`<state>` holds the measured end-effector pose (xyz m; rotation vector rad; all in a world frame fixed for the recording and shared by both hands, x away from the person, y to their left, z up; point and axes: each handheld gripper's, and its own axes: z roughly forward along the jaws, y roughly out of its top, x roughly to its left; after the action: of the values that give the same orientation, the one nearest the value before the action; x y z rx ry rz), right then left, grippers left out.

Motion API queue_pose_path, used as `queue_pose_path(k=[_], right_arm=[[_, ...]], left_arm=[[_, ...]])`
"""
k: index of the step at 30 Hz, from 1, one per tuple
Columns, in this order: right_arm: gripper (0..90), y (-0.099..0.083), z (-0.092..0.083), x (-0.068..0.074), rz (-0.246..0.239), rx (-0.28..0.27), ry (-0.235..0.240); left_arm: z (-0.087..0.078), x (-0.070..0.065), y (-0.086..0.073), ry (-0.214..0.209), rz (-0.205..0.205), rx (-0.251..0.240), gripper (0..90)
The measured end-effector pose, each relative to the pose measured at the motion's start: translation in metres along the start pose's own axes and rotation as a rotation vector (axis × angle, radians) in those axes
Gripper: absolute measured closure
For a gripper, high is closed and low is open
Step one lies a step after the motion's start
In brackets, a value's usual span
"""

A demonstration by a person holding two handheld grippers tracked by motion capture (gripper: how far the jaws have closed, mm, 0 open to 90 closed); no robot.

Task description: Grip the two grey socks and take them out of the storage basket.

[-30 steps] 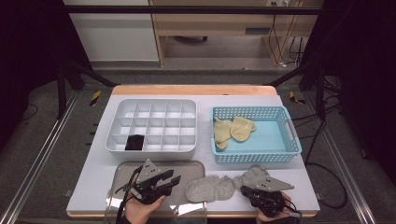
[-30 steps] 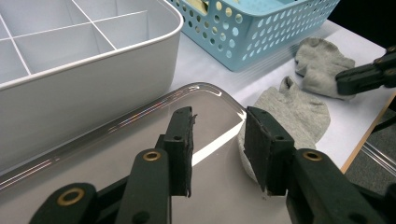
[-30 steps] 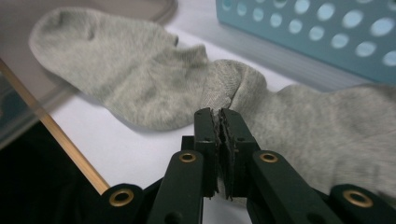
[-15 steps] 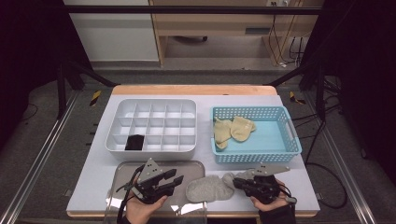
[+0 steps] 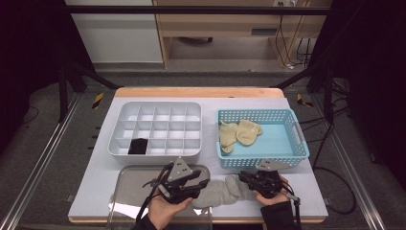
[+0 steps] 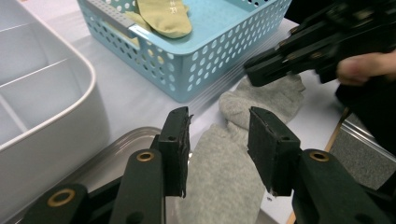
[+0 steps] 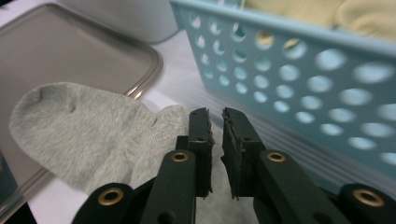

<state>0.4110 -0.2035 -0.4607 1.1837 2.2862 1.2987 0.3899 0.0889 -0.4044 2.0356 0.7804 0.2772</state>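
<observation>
While the white compartment organizer (image 5: 158,128) with its one dark item (image 5: 138,146) sits untouched at the left, the action is at the near table edge. The left gripper (image 5: 191,184) has swung in over the right end of the metal tray (image 5: 129,179), and its jaws have just been opening: they now stand apart above the grey sock (image 5: 225,190), astride it without pressing on it. The sock lies flat, half on the tray rim and half on the white mat, just in front of the blue basket (image 5: 292,125) that holds yellow socks (image 5: 239,132). The right gripper (image 5: 249,178) has slid off the sock's right end; its jaws, just easing open, show a narrow empty gap. Both releases suggest the sock is laid out and ready for folding or regrasping.
</observation>
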Motion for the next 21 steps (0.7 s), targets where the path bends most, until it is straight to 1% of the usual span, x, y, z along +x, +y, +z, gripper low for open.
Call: queue_pose_path(k=[1, 3, 6, 8, 10, 12, 16, 19, 21], right_arm=[[79.1, -0.002, -0.006, -0.001, -0.013, -0.013, -0.003], [77.1, -0.007, -0.018, -0.002, -0.033, -0.032, 0.006], [73.8, -0.02, -0.028, -0.002, -0.055, -0.026, 0.006], [72.6, -0.029, -0.031, -0.002, -0.067, -0.017, -0.002], [70.2, -0.037, -0.032, -0.002, -0.066, -0.007, 0.001], [66.8, -0.041, -0.032, -0.001, -0.075, -0.002, -0.003], [61.7, -0.044, -0.033, 0.002, -0.096, 0.003, -0.003], [62.7, -0.048, -0.03, 0.001, -0.107, 0.026, 0.001], [67.6, -0.05, -0.026, 0.0, -0.11, 0.051, -0.001]], left_arm=[[0.002, -0.001, 0.002, -0.005, -0.004, -0.001, 57.7], [0.005, 0.0, 0.005, 0.004, -0.006, -0.015, 58.1], [0.006, 0.002, 0.007, 0.025, -0.013, -0.036, 60.2], [0.007, 0.003, 0.006, 0.035, -0.02, -0.04, 62.6], [0.007, 0.005, 0.003, 0.037, -0.031, -0.052, 65.0], [0.005, 0.007, -0.001, 0.036, -0.039, -0.05, 65.7], [-0.002, 0.014, -0.011, 0.031, -0.077, -0.068, 66.2], [-0.006, 0.018, -0.016, 0.036, -0.093, -0.074, 66.4], [-0.006, 0.019, -0.018, 0.036, -0.098, -0.074, 66.5]])
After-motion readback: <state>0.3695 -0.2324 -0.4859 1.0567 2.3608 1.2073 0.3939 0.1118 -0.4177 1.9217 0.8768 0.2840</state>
